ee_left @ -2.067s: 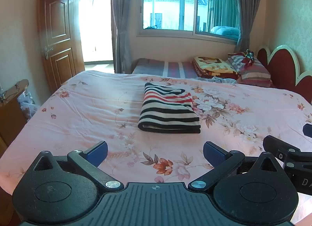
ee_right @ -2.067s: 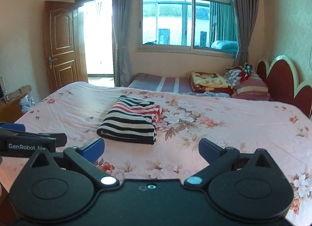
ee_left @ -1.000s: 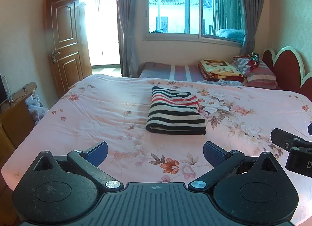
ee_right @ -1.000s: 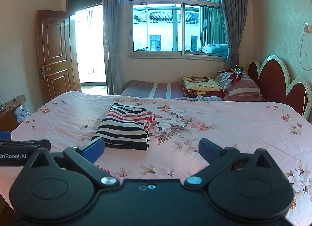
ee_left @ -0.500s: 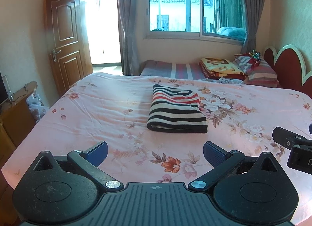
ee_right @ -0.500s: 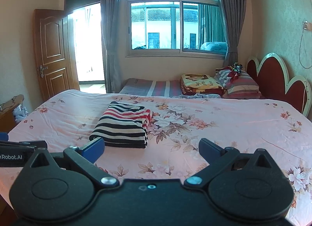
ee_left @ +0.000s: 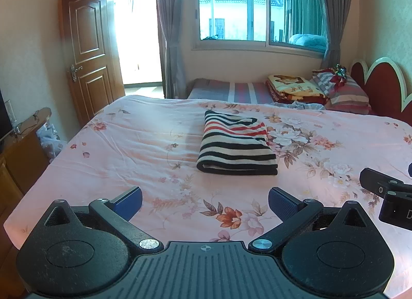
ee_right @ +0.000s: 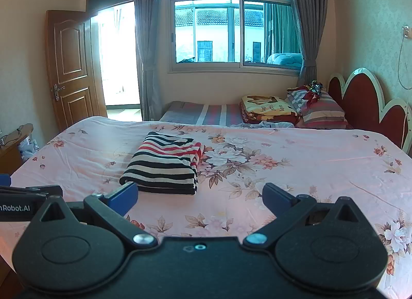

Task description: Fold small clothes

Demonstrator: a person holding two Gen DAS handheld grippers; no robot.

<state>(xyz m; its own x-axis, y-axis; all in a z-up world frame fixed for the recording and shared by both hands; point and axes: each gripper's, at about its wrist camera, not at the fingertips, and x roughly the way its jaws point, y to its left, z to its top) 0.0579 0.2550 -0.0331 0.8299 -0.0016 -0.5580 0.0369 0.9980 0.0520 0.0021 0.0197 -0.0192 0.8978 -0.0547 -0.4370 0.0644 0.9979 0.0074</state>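
Looked like the fold was basically done: the shirt (ee_left: pixel 237 144) sat in a neat bundle mid-bed (ee_left: pixel 128 149), at 12 o'clock from the left gripper (ee_left: pixel 204 199). Left and right gripper (ee_right: pixel 199 196) both hung spread wide, empty, well short of it. Next I'd guess another garment, though none showed.

One striped garment (ee_left: pixel 236 144) – two tools (both open) – one bed (ee_left: pixel 128 144).

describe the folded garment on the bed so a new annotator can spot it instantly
Start at the large bed with the pink floral sheet. Near its middle lies a folded black, white and red striped garment, a neat rectangular stack. It is the only item on that sheet; the other folded bedding, the yellow patterned blanket, sits on the narrower bed behind.
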